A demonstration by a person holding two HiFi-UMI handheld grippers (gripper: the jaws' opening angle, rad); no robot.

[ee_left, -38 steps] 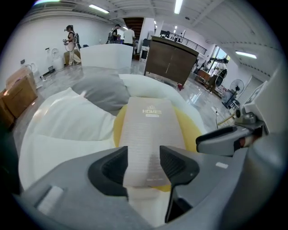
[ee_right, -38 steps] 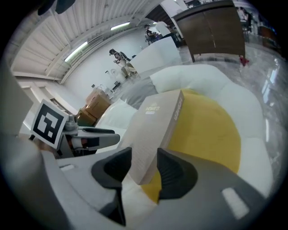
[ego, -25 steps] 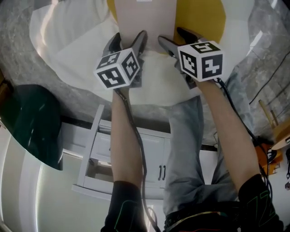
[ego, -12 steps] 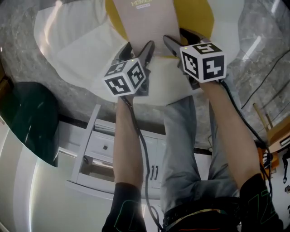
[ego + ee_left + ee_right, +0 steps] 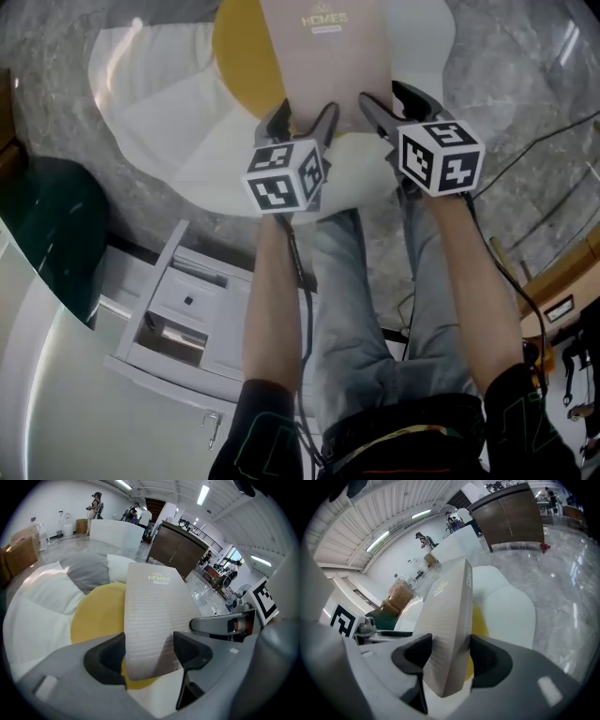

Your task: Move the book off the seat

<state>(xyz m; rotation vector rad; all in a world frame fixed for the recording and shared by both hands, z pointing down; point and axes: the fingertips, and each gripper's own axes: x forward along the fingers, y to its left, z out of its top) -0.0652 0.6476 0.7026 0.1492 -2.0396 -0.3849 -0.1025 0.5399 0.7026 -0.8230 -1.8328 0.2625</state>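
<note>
- The left tool (image 5: 302,117) and the right tool (image 5: 392,98) have just been closing, and each now clenches the near end of the pale beige hardcover book (image 5: 323,56).
- The book is still over the round yellow cushion (image 5: 246,56) on the white padded seat (image 5: 159,112) — gripped, it seems, but not yet carried clear.

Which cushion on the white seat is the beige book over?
The round yellow cushion: the beige book overlaps it, while the grey cushion lies off to the side, clear of it.

Grey left gripper (image 5: 304,120), right gripper (image 5: 392,97); black-white marker cubes (image 5: 286,176); black cables (image 5: 301,272); grey jeans (image 5: 361,309); dark sleeves (image 5: 262,439), perhaps green-trimmed.
</note>
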